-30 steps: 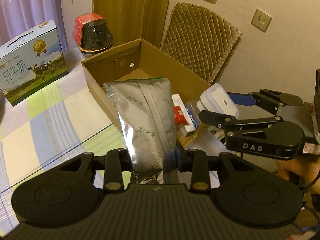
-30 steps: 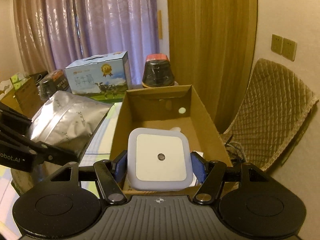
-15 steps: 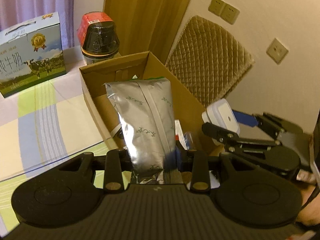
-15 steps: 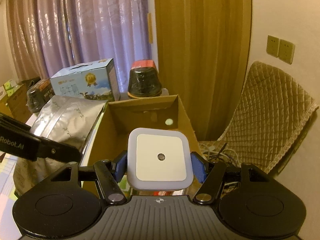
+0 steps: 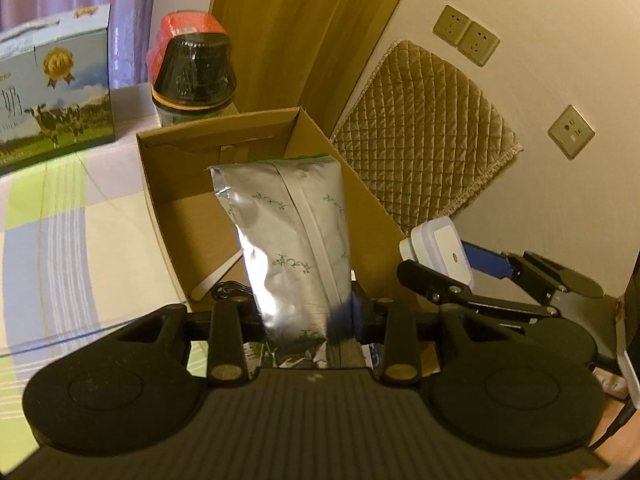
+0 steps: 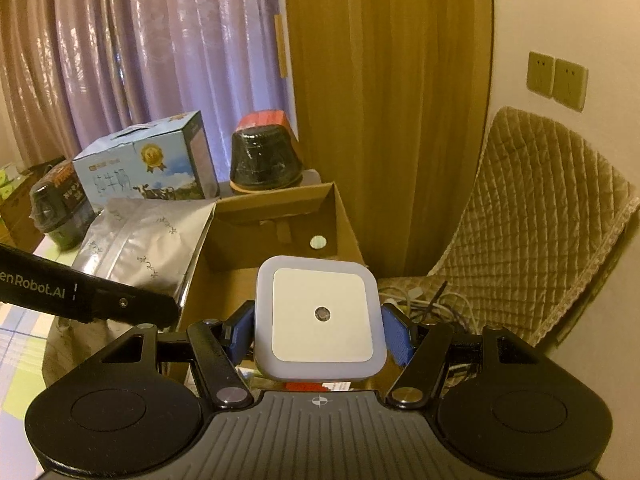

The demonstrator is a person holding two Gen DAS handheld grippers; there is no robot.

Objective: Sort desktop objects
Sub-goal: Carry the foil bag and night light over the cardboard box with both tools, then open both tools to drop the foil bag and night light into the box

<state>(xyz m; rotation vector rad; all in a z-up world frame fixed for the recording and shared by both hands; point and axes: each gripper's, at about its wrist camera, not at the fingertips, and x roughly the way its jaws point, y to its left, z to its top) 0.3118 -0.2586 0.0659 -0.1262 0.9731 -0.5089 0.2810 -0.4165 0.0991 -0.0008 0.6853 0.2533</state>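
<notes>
a: nearest first. left gripper (image 5: pixel 306 312), low centre of the left wrist view, clamped on the bottom end of a silver foil pouch (image 5: pixel 294 240). the pouch stands upright out of the fingers, its top edge showing in front of the open cardboard box (image 5: pixel 160 184).

b: and the right gripper (image 6: pixel 320 326)?

a: bottom centre of its own view, blue pads pressed on both sides of a white square night light (image 6: pixel 320 316), sensor dot facing the camera. in the left view the same tool sits at centre right, just outside the box's right wall.

b: step in hand?

a: my read: carry stage, both items lifted and brought to the box, neither released. a wooden stick (image 5: pixel 216 276) and a black cable lie on the box floor; red and white packaging shows under the night light.

b: next move?

a: probably lower each over the box opening and part the fingers. the two tools are near each other, so one at a time looks safer. the pouch is tall and could tip against the wall.

b: farther back?

a: milk carton box (image 6: pixel 148 160) and dark red-capped jar (image 6: pixel 266 158) behind the box, upper left; a quilted cushion (image 6: pixel 536 216) at right against the wall.
</notes>
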